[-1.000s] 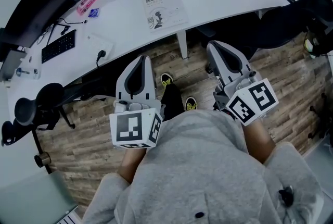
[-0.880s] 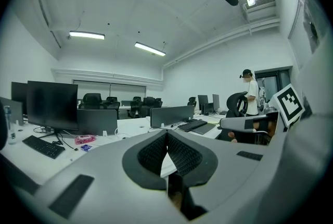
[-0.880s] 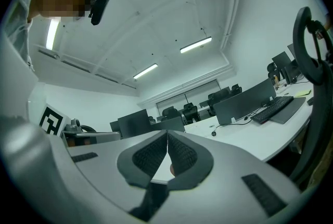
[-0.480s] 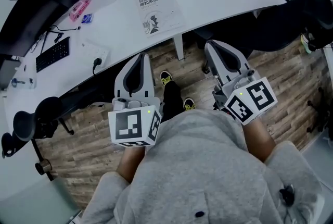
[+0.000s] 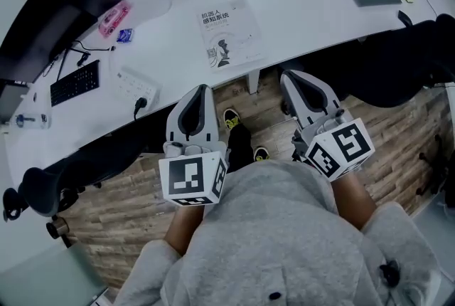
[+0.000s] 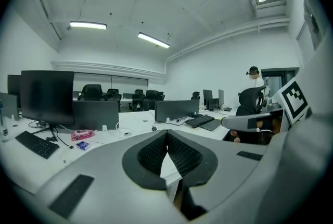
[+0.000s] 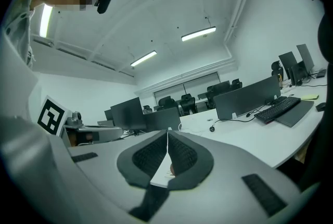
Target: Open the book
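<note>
Both grippers have come closer to the book, but the book is not open yet.

The book (image 5: pixel 229 33) lies shut on the white desk (image 5: pixel 306 9). It is ahead of both grippers, about in the middle of where the two point. The left gripper (image 5: pixel 198 89) and the right gripper (image 5: pixel 294 75) each have their jaws pressed together and hold nothing. A moment ago the book was farther ahead. Now the grippers are near the desk edge, but neither touches the book. I think the reach has only begun, and a tip must still get under the cover.
</note>
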Demonstrator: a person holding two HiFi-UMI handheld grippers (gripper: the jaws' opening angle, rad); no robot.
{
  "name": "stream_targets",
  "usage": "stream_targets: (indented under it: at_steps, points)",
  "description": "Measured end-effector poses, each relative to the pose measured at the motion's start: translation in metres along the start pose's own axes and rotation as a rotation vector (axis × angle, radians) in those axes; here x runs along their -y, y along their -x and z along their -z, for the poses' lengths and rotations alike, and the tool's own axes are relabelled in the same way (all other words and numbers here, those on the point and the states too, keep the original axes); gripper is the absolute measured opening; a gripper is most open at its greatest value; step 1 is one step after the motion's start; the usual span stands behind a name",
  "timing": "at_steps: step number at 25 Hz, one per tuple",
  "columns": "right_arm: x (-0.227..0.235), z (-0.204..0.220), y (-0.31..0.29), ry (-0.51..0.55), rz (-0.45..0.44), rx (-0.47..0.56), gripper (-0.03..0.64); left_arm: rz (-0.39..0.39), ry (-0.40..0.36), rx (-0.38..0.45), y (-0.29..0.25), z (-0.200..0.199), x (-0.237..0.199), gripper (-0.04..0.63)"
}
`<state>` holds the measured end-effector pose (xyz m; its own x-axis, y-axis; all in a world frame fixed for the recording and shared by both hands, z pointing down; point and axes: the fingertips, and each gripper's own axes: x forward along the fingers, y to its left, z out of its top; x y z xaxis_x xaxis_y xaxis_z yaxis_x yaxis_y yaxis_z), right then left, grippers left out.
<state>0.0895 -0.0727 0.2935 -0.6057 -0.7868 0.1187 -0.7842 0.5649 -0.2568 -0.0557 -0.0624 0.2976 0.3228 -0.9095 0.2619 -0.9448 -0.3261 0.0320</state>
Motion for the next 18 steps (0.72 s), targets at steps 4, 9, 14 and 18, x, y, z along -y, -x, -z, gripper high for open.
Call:
stream_targets:
  at_steps: [4, 9, 14, 18]
  points:
    - [0.013, 0.004, -0.027, -0.037, 0.005, -0.029, 0.026, 0.001, 0.015, -0.025, -0.026, 0.001, -0.017, 0.008]
    - [0.030, 0.008, -0.056, -0.067, 0.023, -0.061, 0.026, 0.007, 0.025, -0.064, -0.059, 0.004, -0.037, 0.008]
    - [0.042, 0.011, -0.078, -0.088, 0.050, -0.084, 0.028, 0.032, 0.021, -0.090, -0.087, 0.003, -0.051, 0.008]
    - [0.048, 0.007, -0.092, -0.090, 0.068, -0.091, 0.028, 0.058, 0.021, -0.090, -0.105, -0.003, -0.058, 0.008]
